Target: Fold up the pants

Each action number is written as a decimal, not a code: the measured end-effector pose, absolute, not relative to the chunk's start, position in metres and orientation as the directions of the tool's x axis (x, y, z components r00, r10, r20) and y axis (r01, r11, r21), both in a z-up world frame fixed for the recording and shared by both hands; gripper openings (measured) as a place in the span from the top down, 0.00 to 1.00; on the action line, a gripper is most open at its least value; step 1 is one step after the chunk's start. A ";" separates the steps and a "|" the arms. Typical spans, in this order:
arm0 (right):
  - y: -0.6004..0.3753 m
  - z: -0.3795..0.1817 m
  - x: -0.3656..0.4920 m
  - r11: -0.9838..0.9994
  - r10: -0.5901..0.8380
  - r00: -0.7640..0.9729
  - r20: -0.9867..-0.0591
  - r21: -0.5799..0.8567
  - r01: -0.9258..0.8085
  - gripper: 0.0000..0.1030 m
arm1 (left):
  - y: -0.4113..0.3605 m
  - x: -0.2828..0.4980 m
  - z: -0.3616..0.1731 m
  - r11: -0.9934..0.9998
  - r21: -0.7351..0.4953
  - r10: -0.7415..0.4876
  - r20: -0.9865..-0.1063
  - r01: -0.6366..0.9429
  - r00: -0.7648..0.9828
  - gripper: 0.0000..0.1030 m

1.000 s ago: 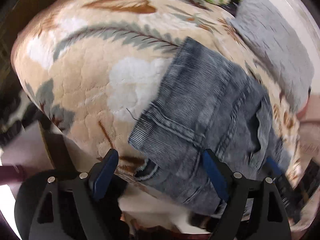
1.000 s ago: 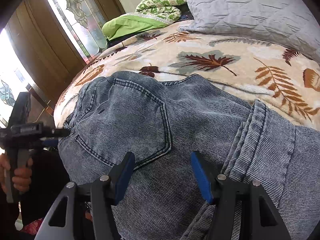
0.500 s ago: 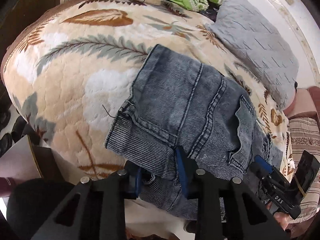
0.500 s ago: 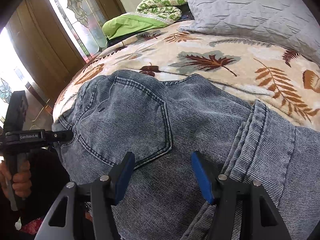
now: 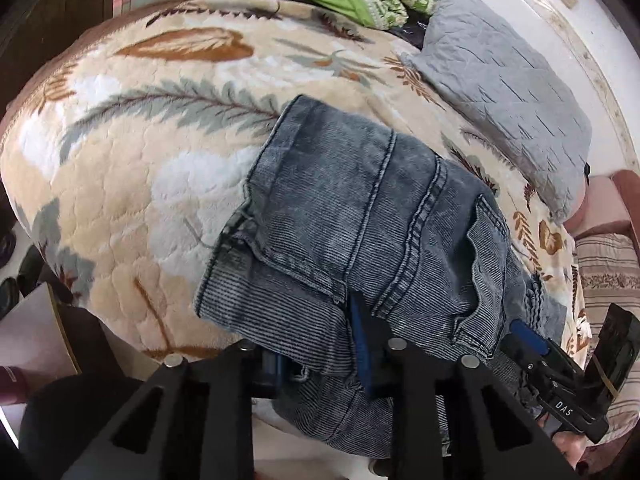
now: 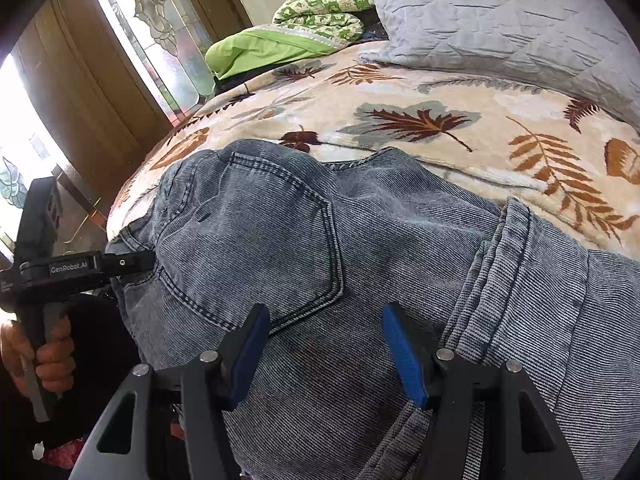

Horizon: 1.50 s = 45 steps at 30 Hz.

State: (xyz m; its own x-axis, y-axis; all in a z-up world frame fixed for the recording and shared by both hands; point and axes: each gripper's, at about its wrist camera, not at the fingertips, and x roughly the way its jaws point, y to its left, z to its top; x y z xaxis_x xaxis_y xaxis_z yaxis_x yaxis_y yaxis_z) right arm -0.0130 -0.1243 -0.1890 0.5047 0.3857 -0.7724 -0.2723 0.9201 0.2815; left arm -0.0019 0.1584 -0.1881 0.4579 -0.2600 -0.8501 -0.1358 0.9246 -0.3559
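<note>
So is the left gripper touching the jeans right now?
Touching. In the left wrist view, the left gripper has just been closing and now pinches the edge of the jeans.

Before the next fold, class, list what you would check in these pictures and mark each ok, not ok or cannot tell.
1. Left tool clamped on the jeans edge, having just been closing: ok.
2. Right tool gripping denim: not ok, open above it.
3. Jeans lying on the blanket, not sliding off: ok.
4. Grey pillow clear of the jeans: ok.
5. Layers underneath smooth: cannot tell.
</note>
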 end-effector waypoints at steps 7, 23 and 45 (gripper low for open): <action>-0.130 -0.187 -0.011 0.915 0.401 0.508 -0.762 0.312 -0.255 0.40 | 0.147 -0.011 -0.150 0.940 -0.336 -0.250 -0.803 -0.064 0.540 0.79; -0.276 -0.126 -0.048 0.872 0.259 0.795 -0.548 0.487 0.052 0.40 | -0.015 -0.035 -0.023 0.873 -0.237 -0.467 -0.657 0.427 0.591 0.82; -0.364 -0.114 -0.093 0.812 0.118 0.846 -0.520 0.541 0.219 0.38 | -0.109 -0.014 -0.039 0.783 -0.155 -0.535 -0.662 0.602 0.525 0.34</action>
